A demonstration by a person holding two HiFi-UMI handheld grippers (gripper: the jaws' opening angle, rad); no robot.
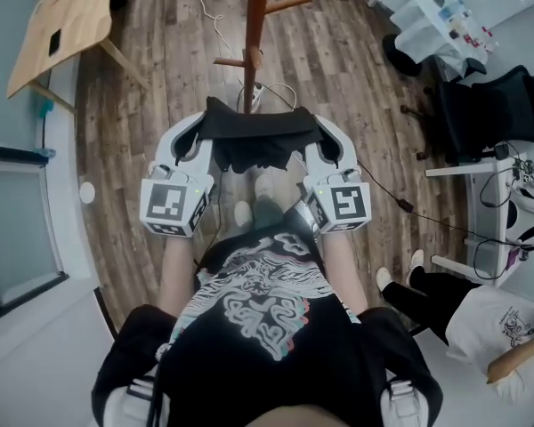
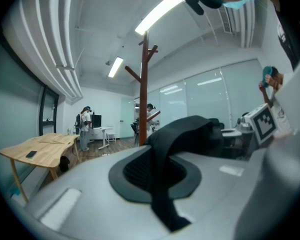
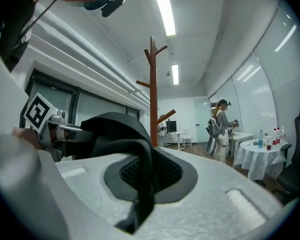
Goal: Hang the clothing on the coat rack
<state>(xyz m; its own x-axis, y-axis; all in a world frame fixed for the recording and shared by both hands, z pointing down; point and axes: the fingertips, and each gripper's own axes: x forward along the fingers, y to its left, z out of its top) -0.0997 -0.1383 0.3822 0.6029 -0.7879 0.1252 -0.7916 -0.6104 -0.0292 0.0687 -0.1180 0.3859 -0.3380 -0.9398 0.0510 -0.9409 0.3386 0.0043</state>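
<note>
A black garment (image 1: 254,136) is stretched between my two grippers just in front of me. My left gripper (image 1: 205,132) is shut on its left end, and black cloth (image 2: 165,164) runs across the dark pad in the left gripper view. My right gripper (image 1: 310,133) is shut on the right end, where a fold of cloth (image 3: 137,174) lies over its pad. The brown wooden coat rack (image 1: 254,25) stands straight ahead, its post rising past the garment's middle. Its pole (image 2: 143,91) with angled pegs shows in the left gripper view, and the rack (image 3: 153,91) shows in the right gripper view too.
A wooden table (image 1: 62,20) stands at the far left. A black office chair (image 1: 489,105) and a white-draped table (image 1: 436,16) are at the right, with a seated person (image 1: 481,318) near the lower right. A white cable (image 1: 218,25) trails over the wood floor by the rack's base.
</note>
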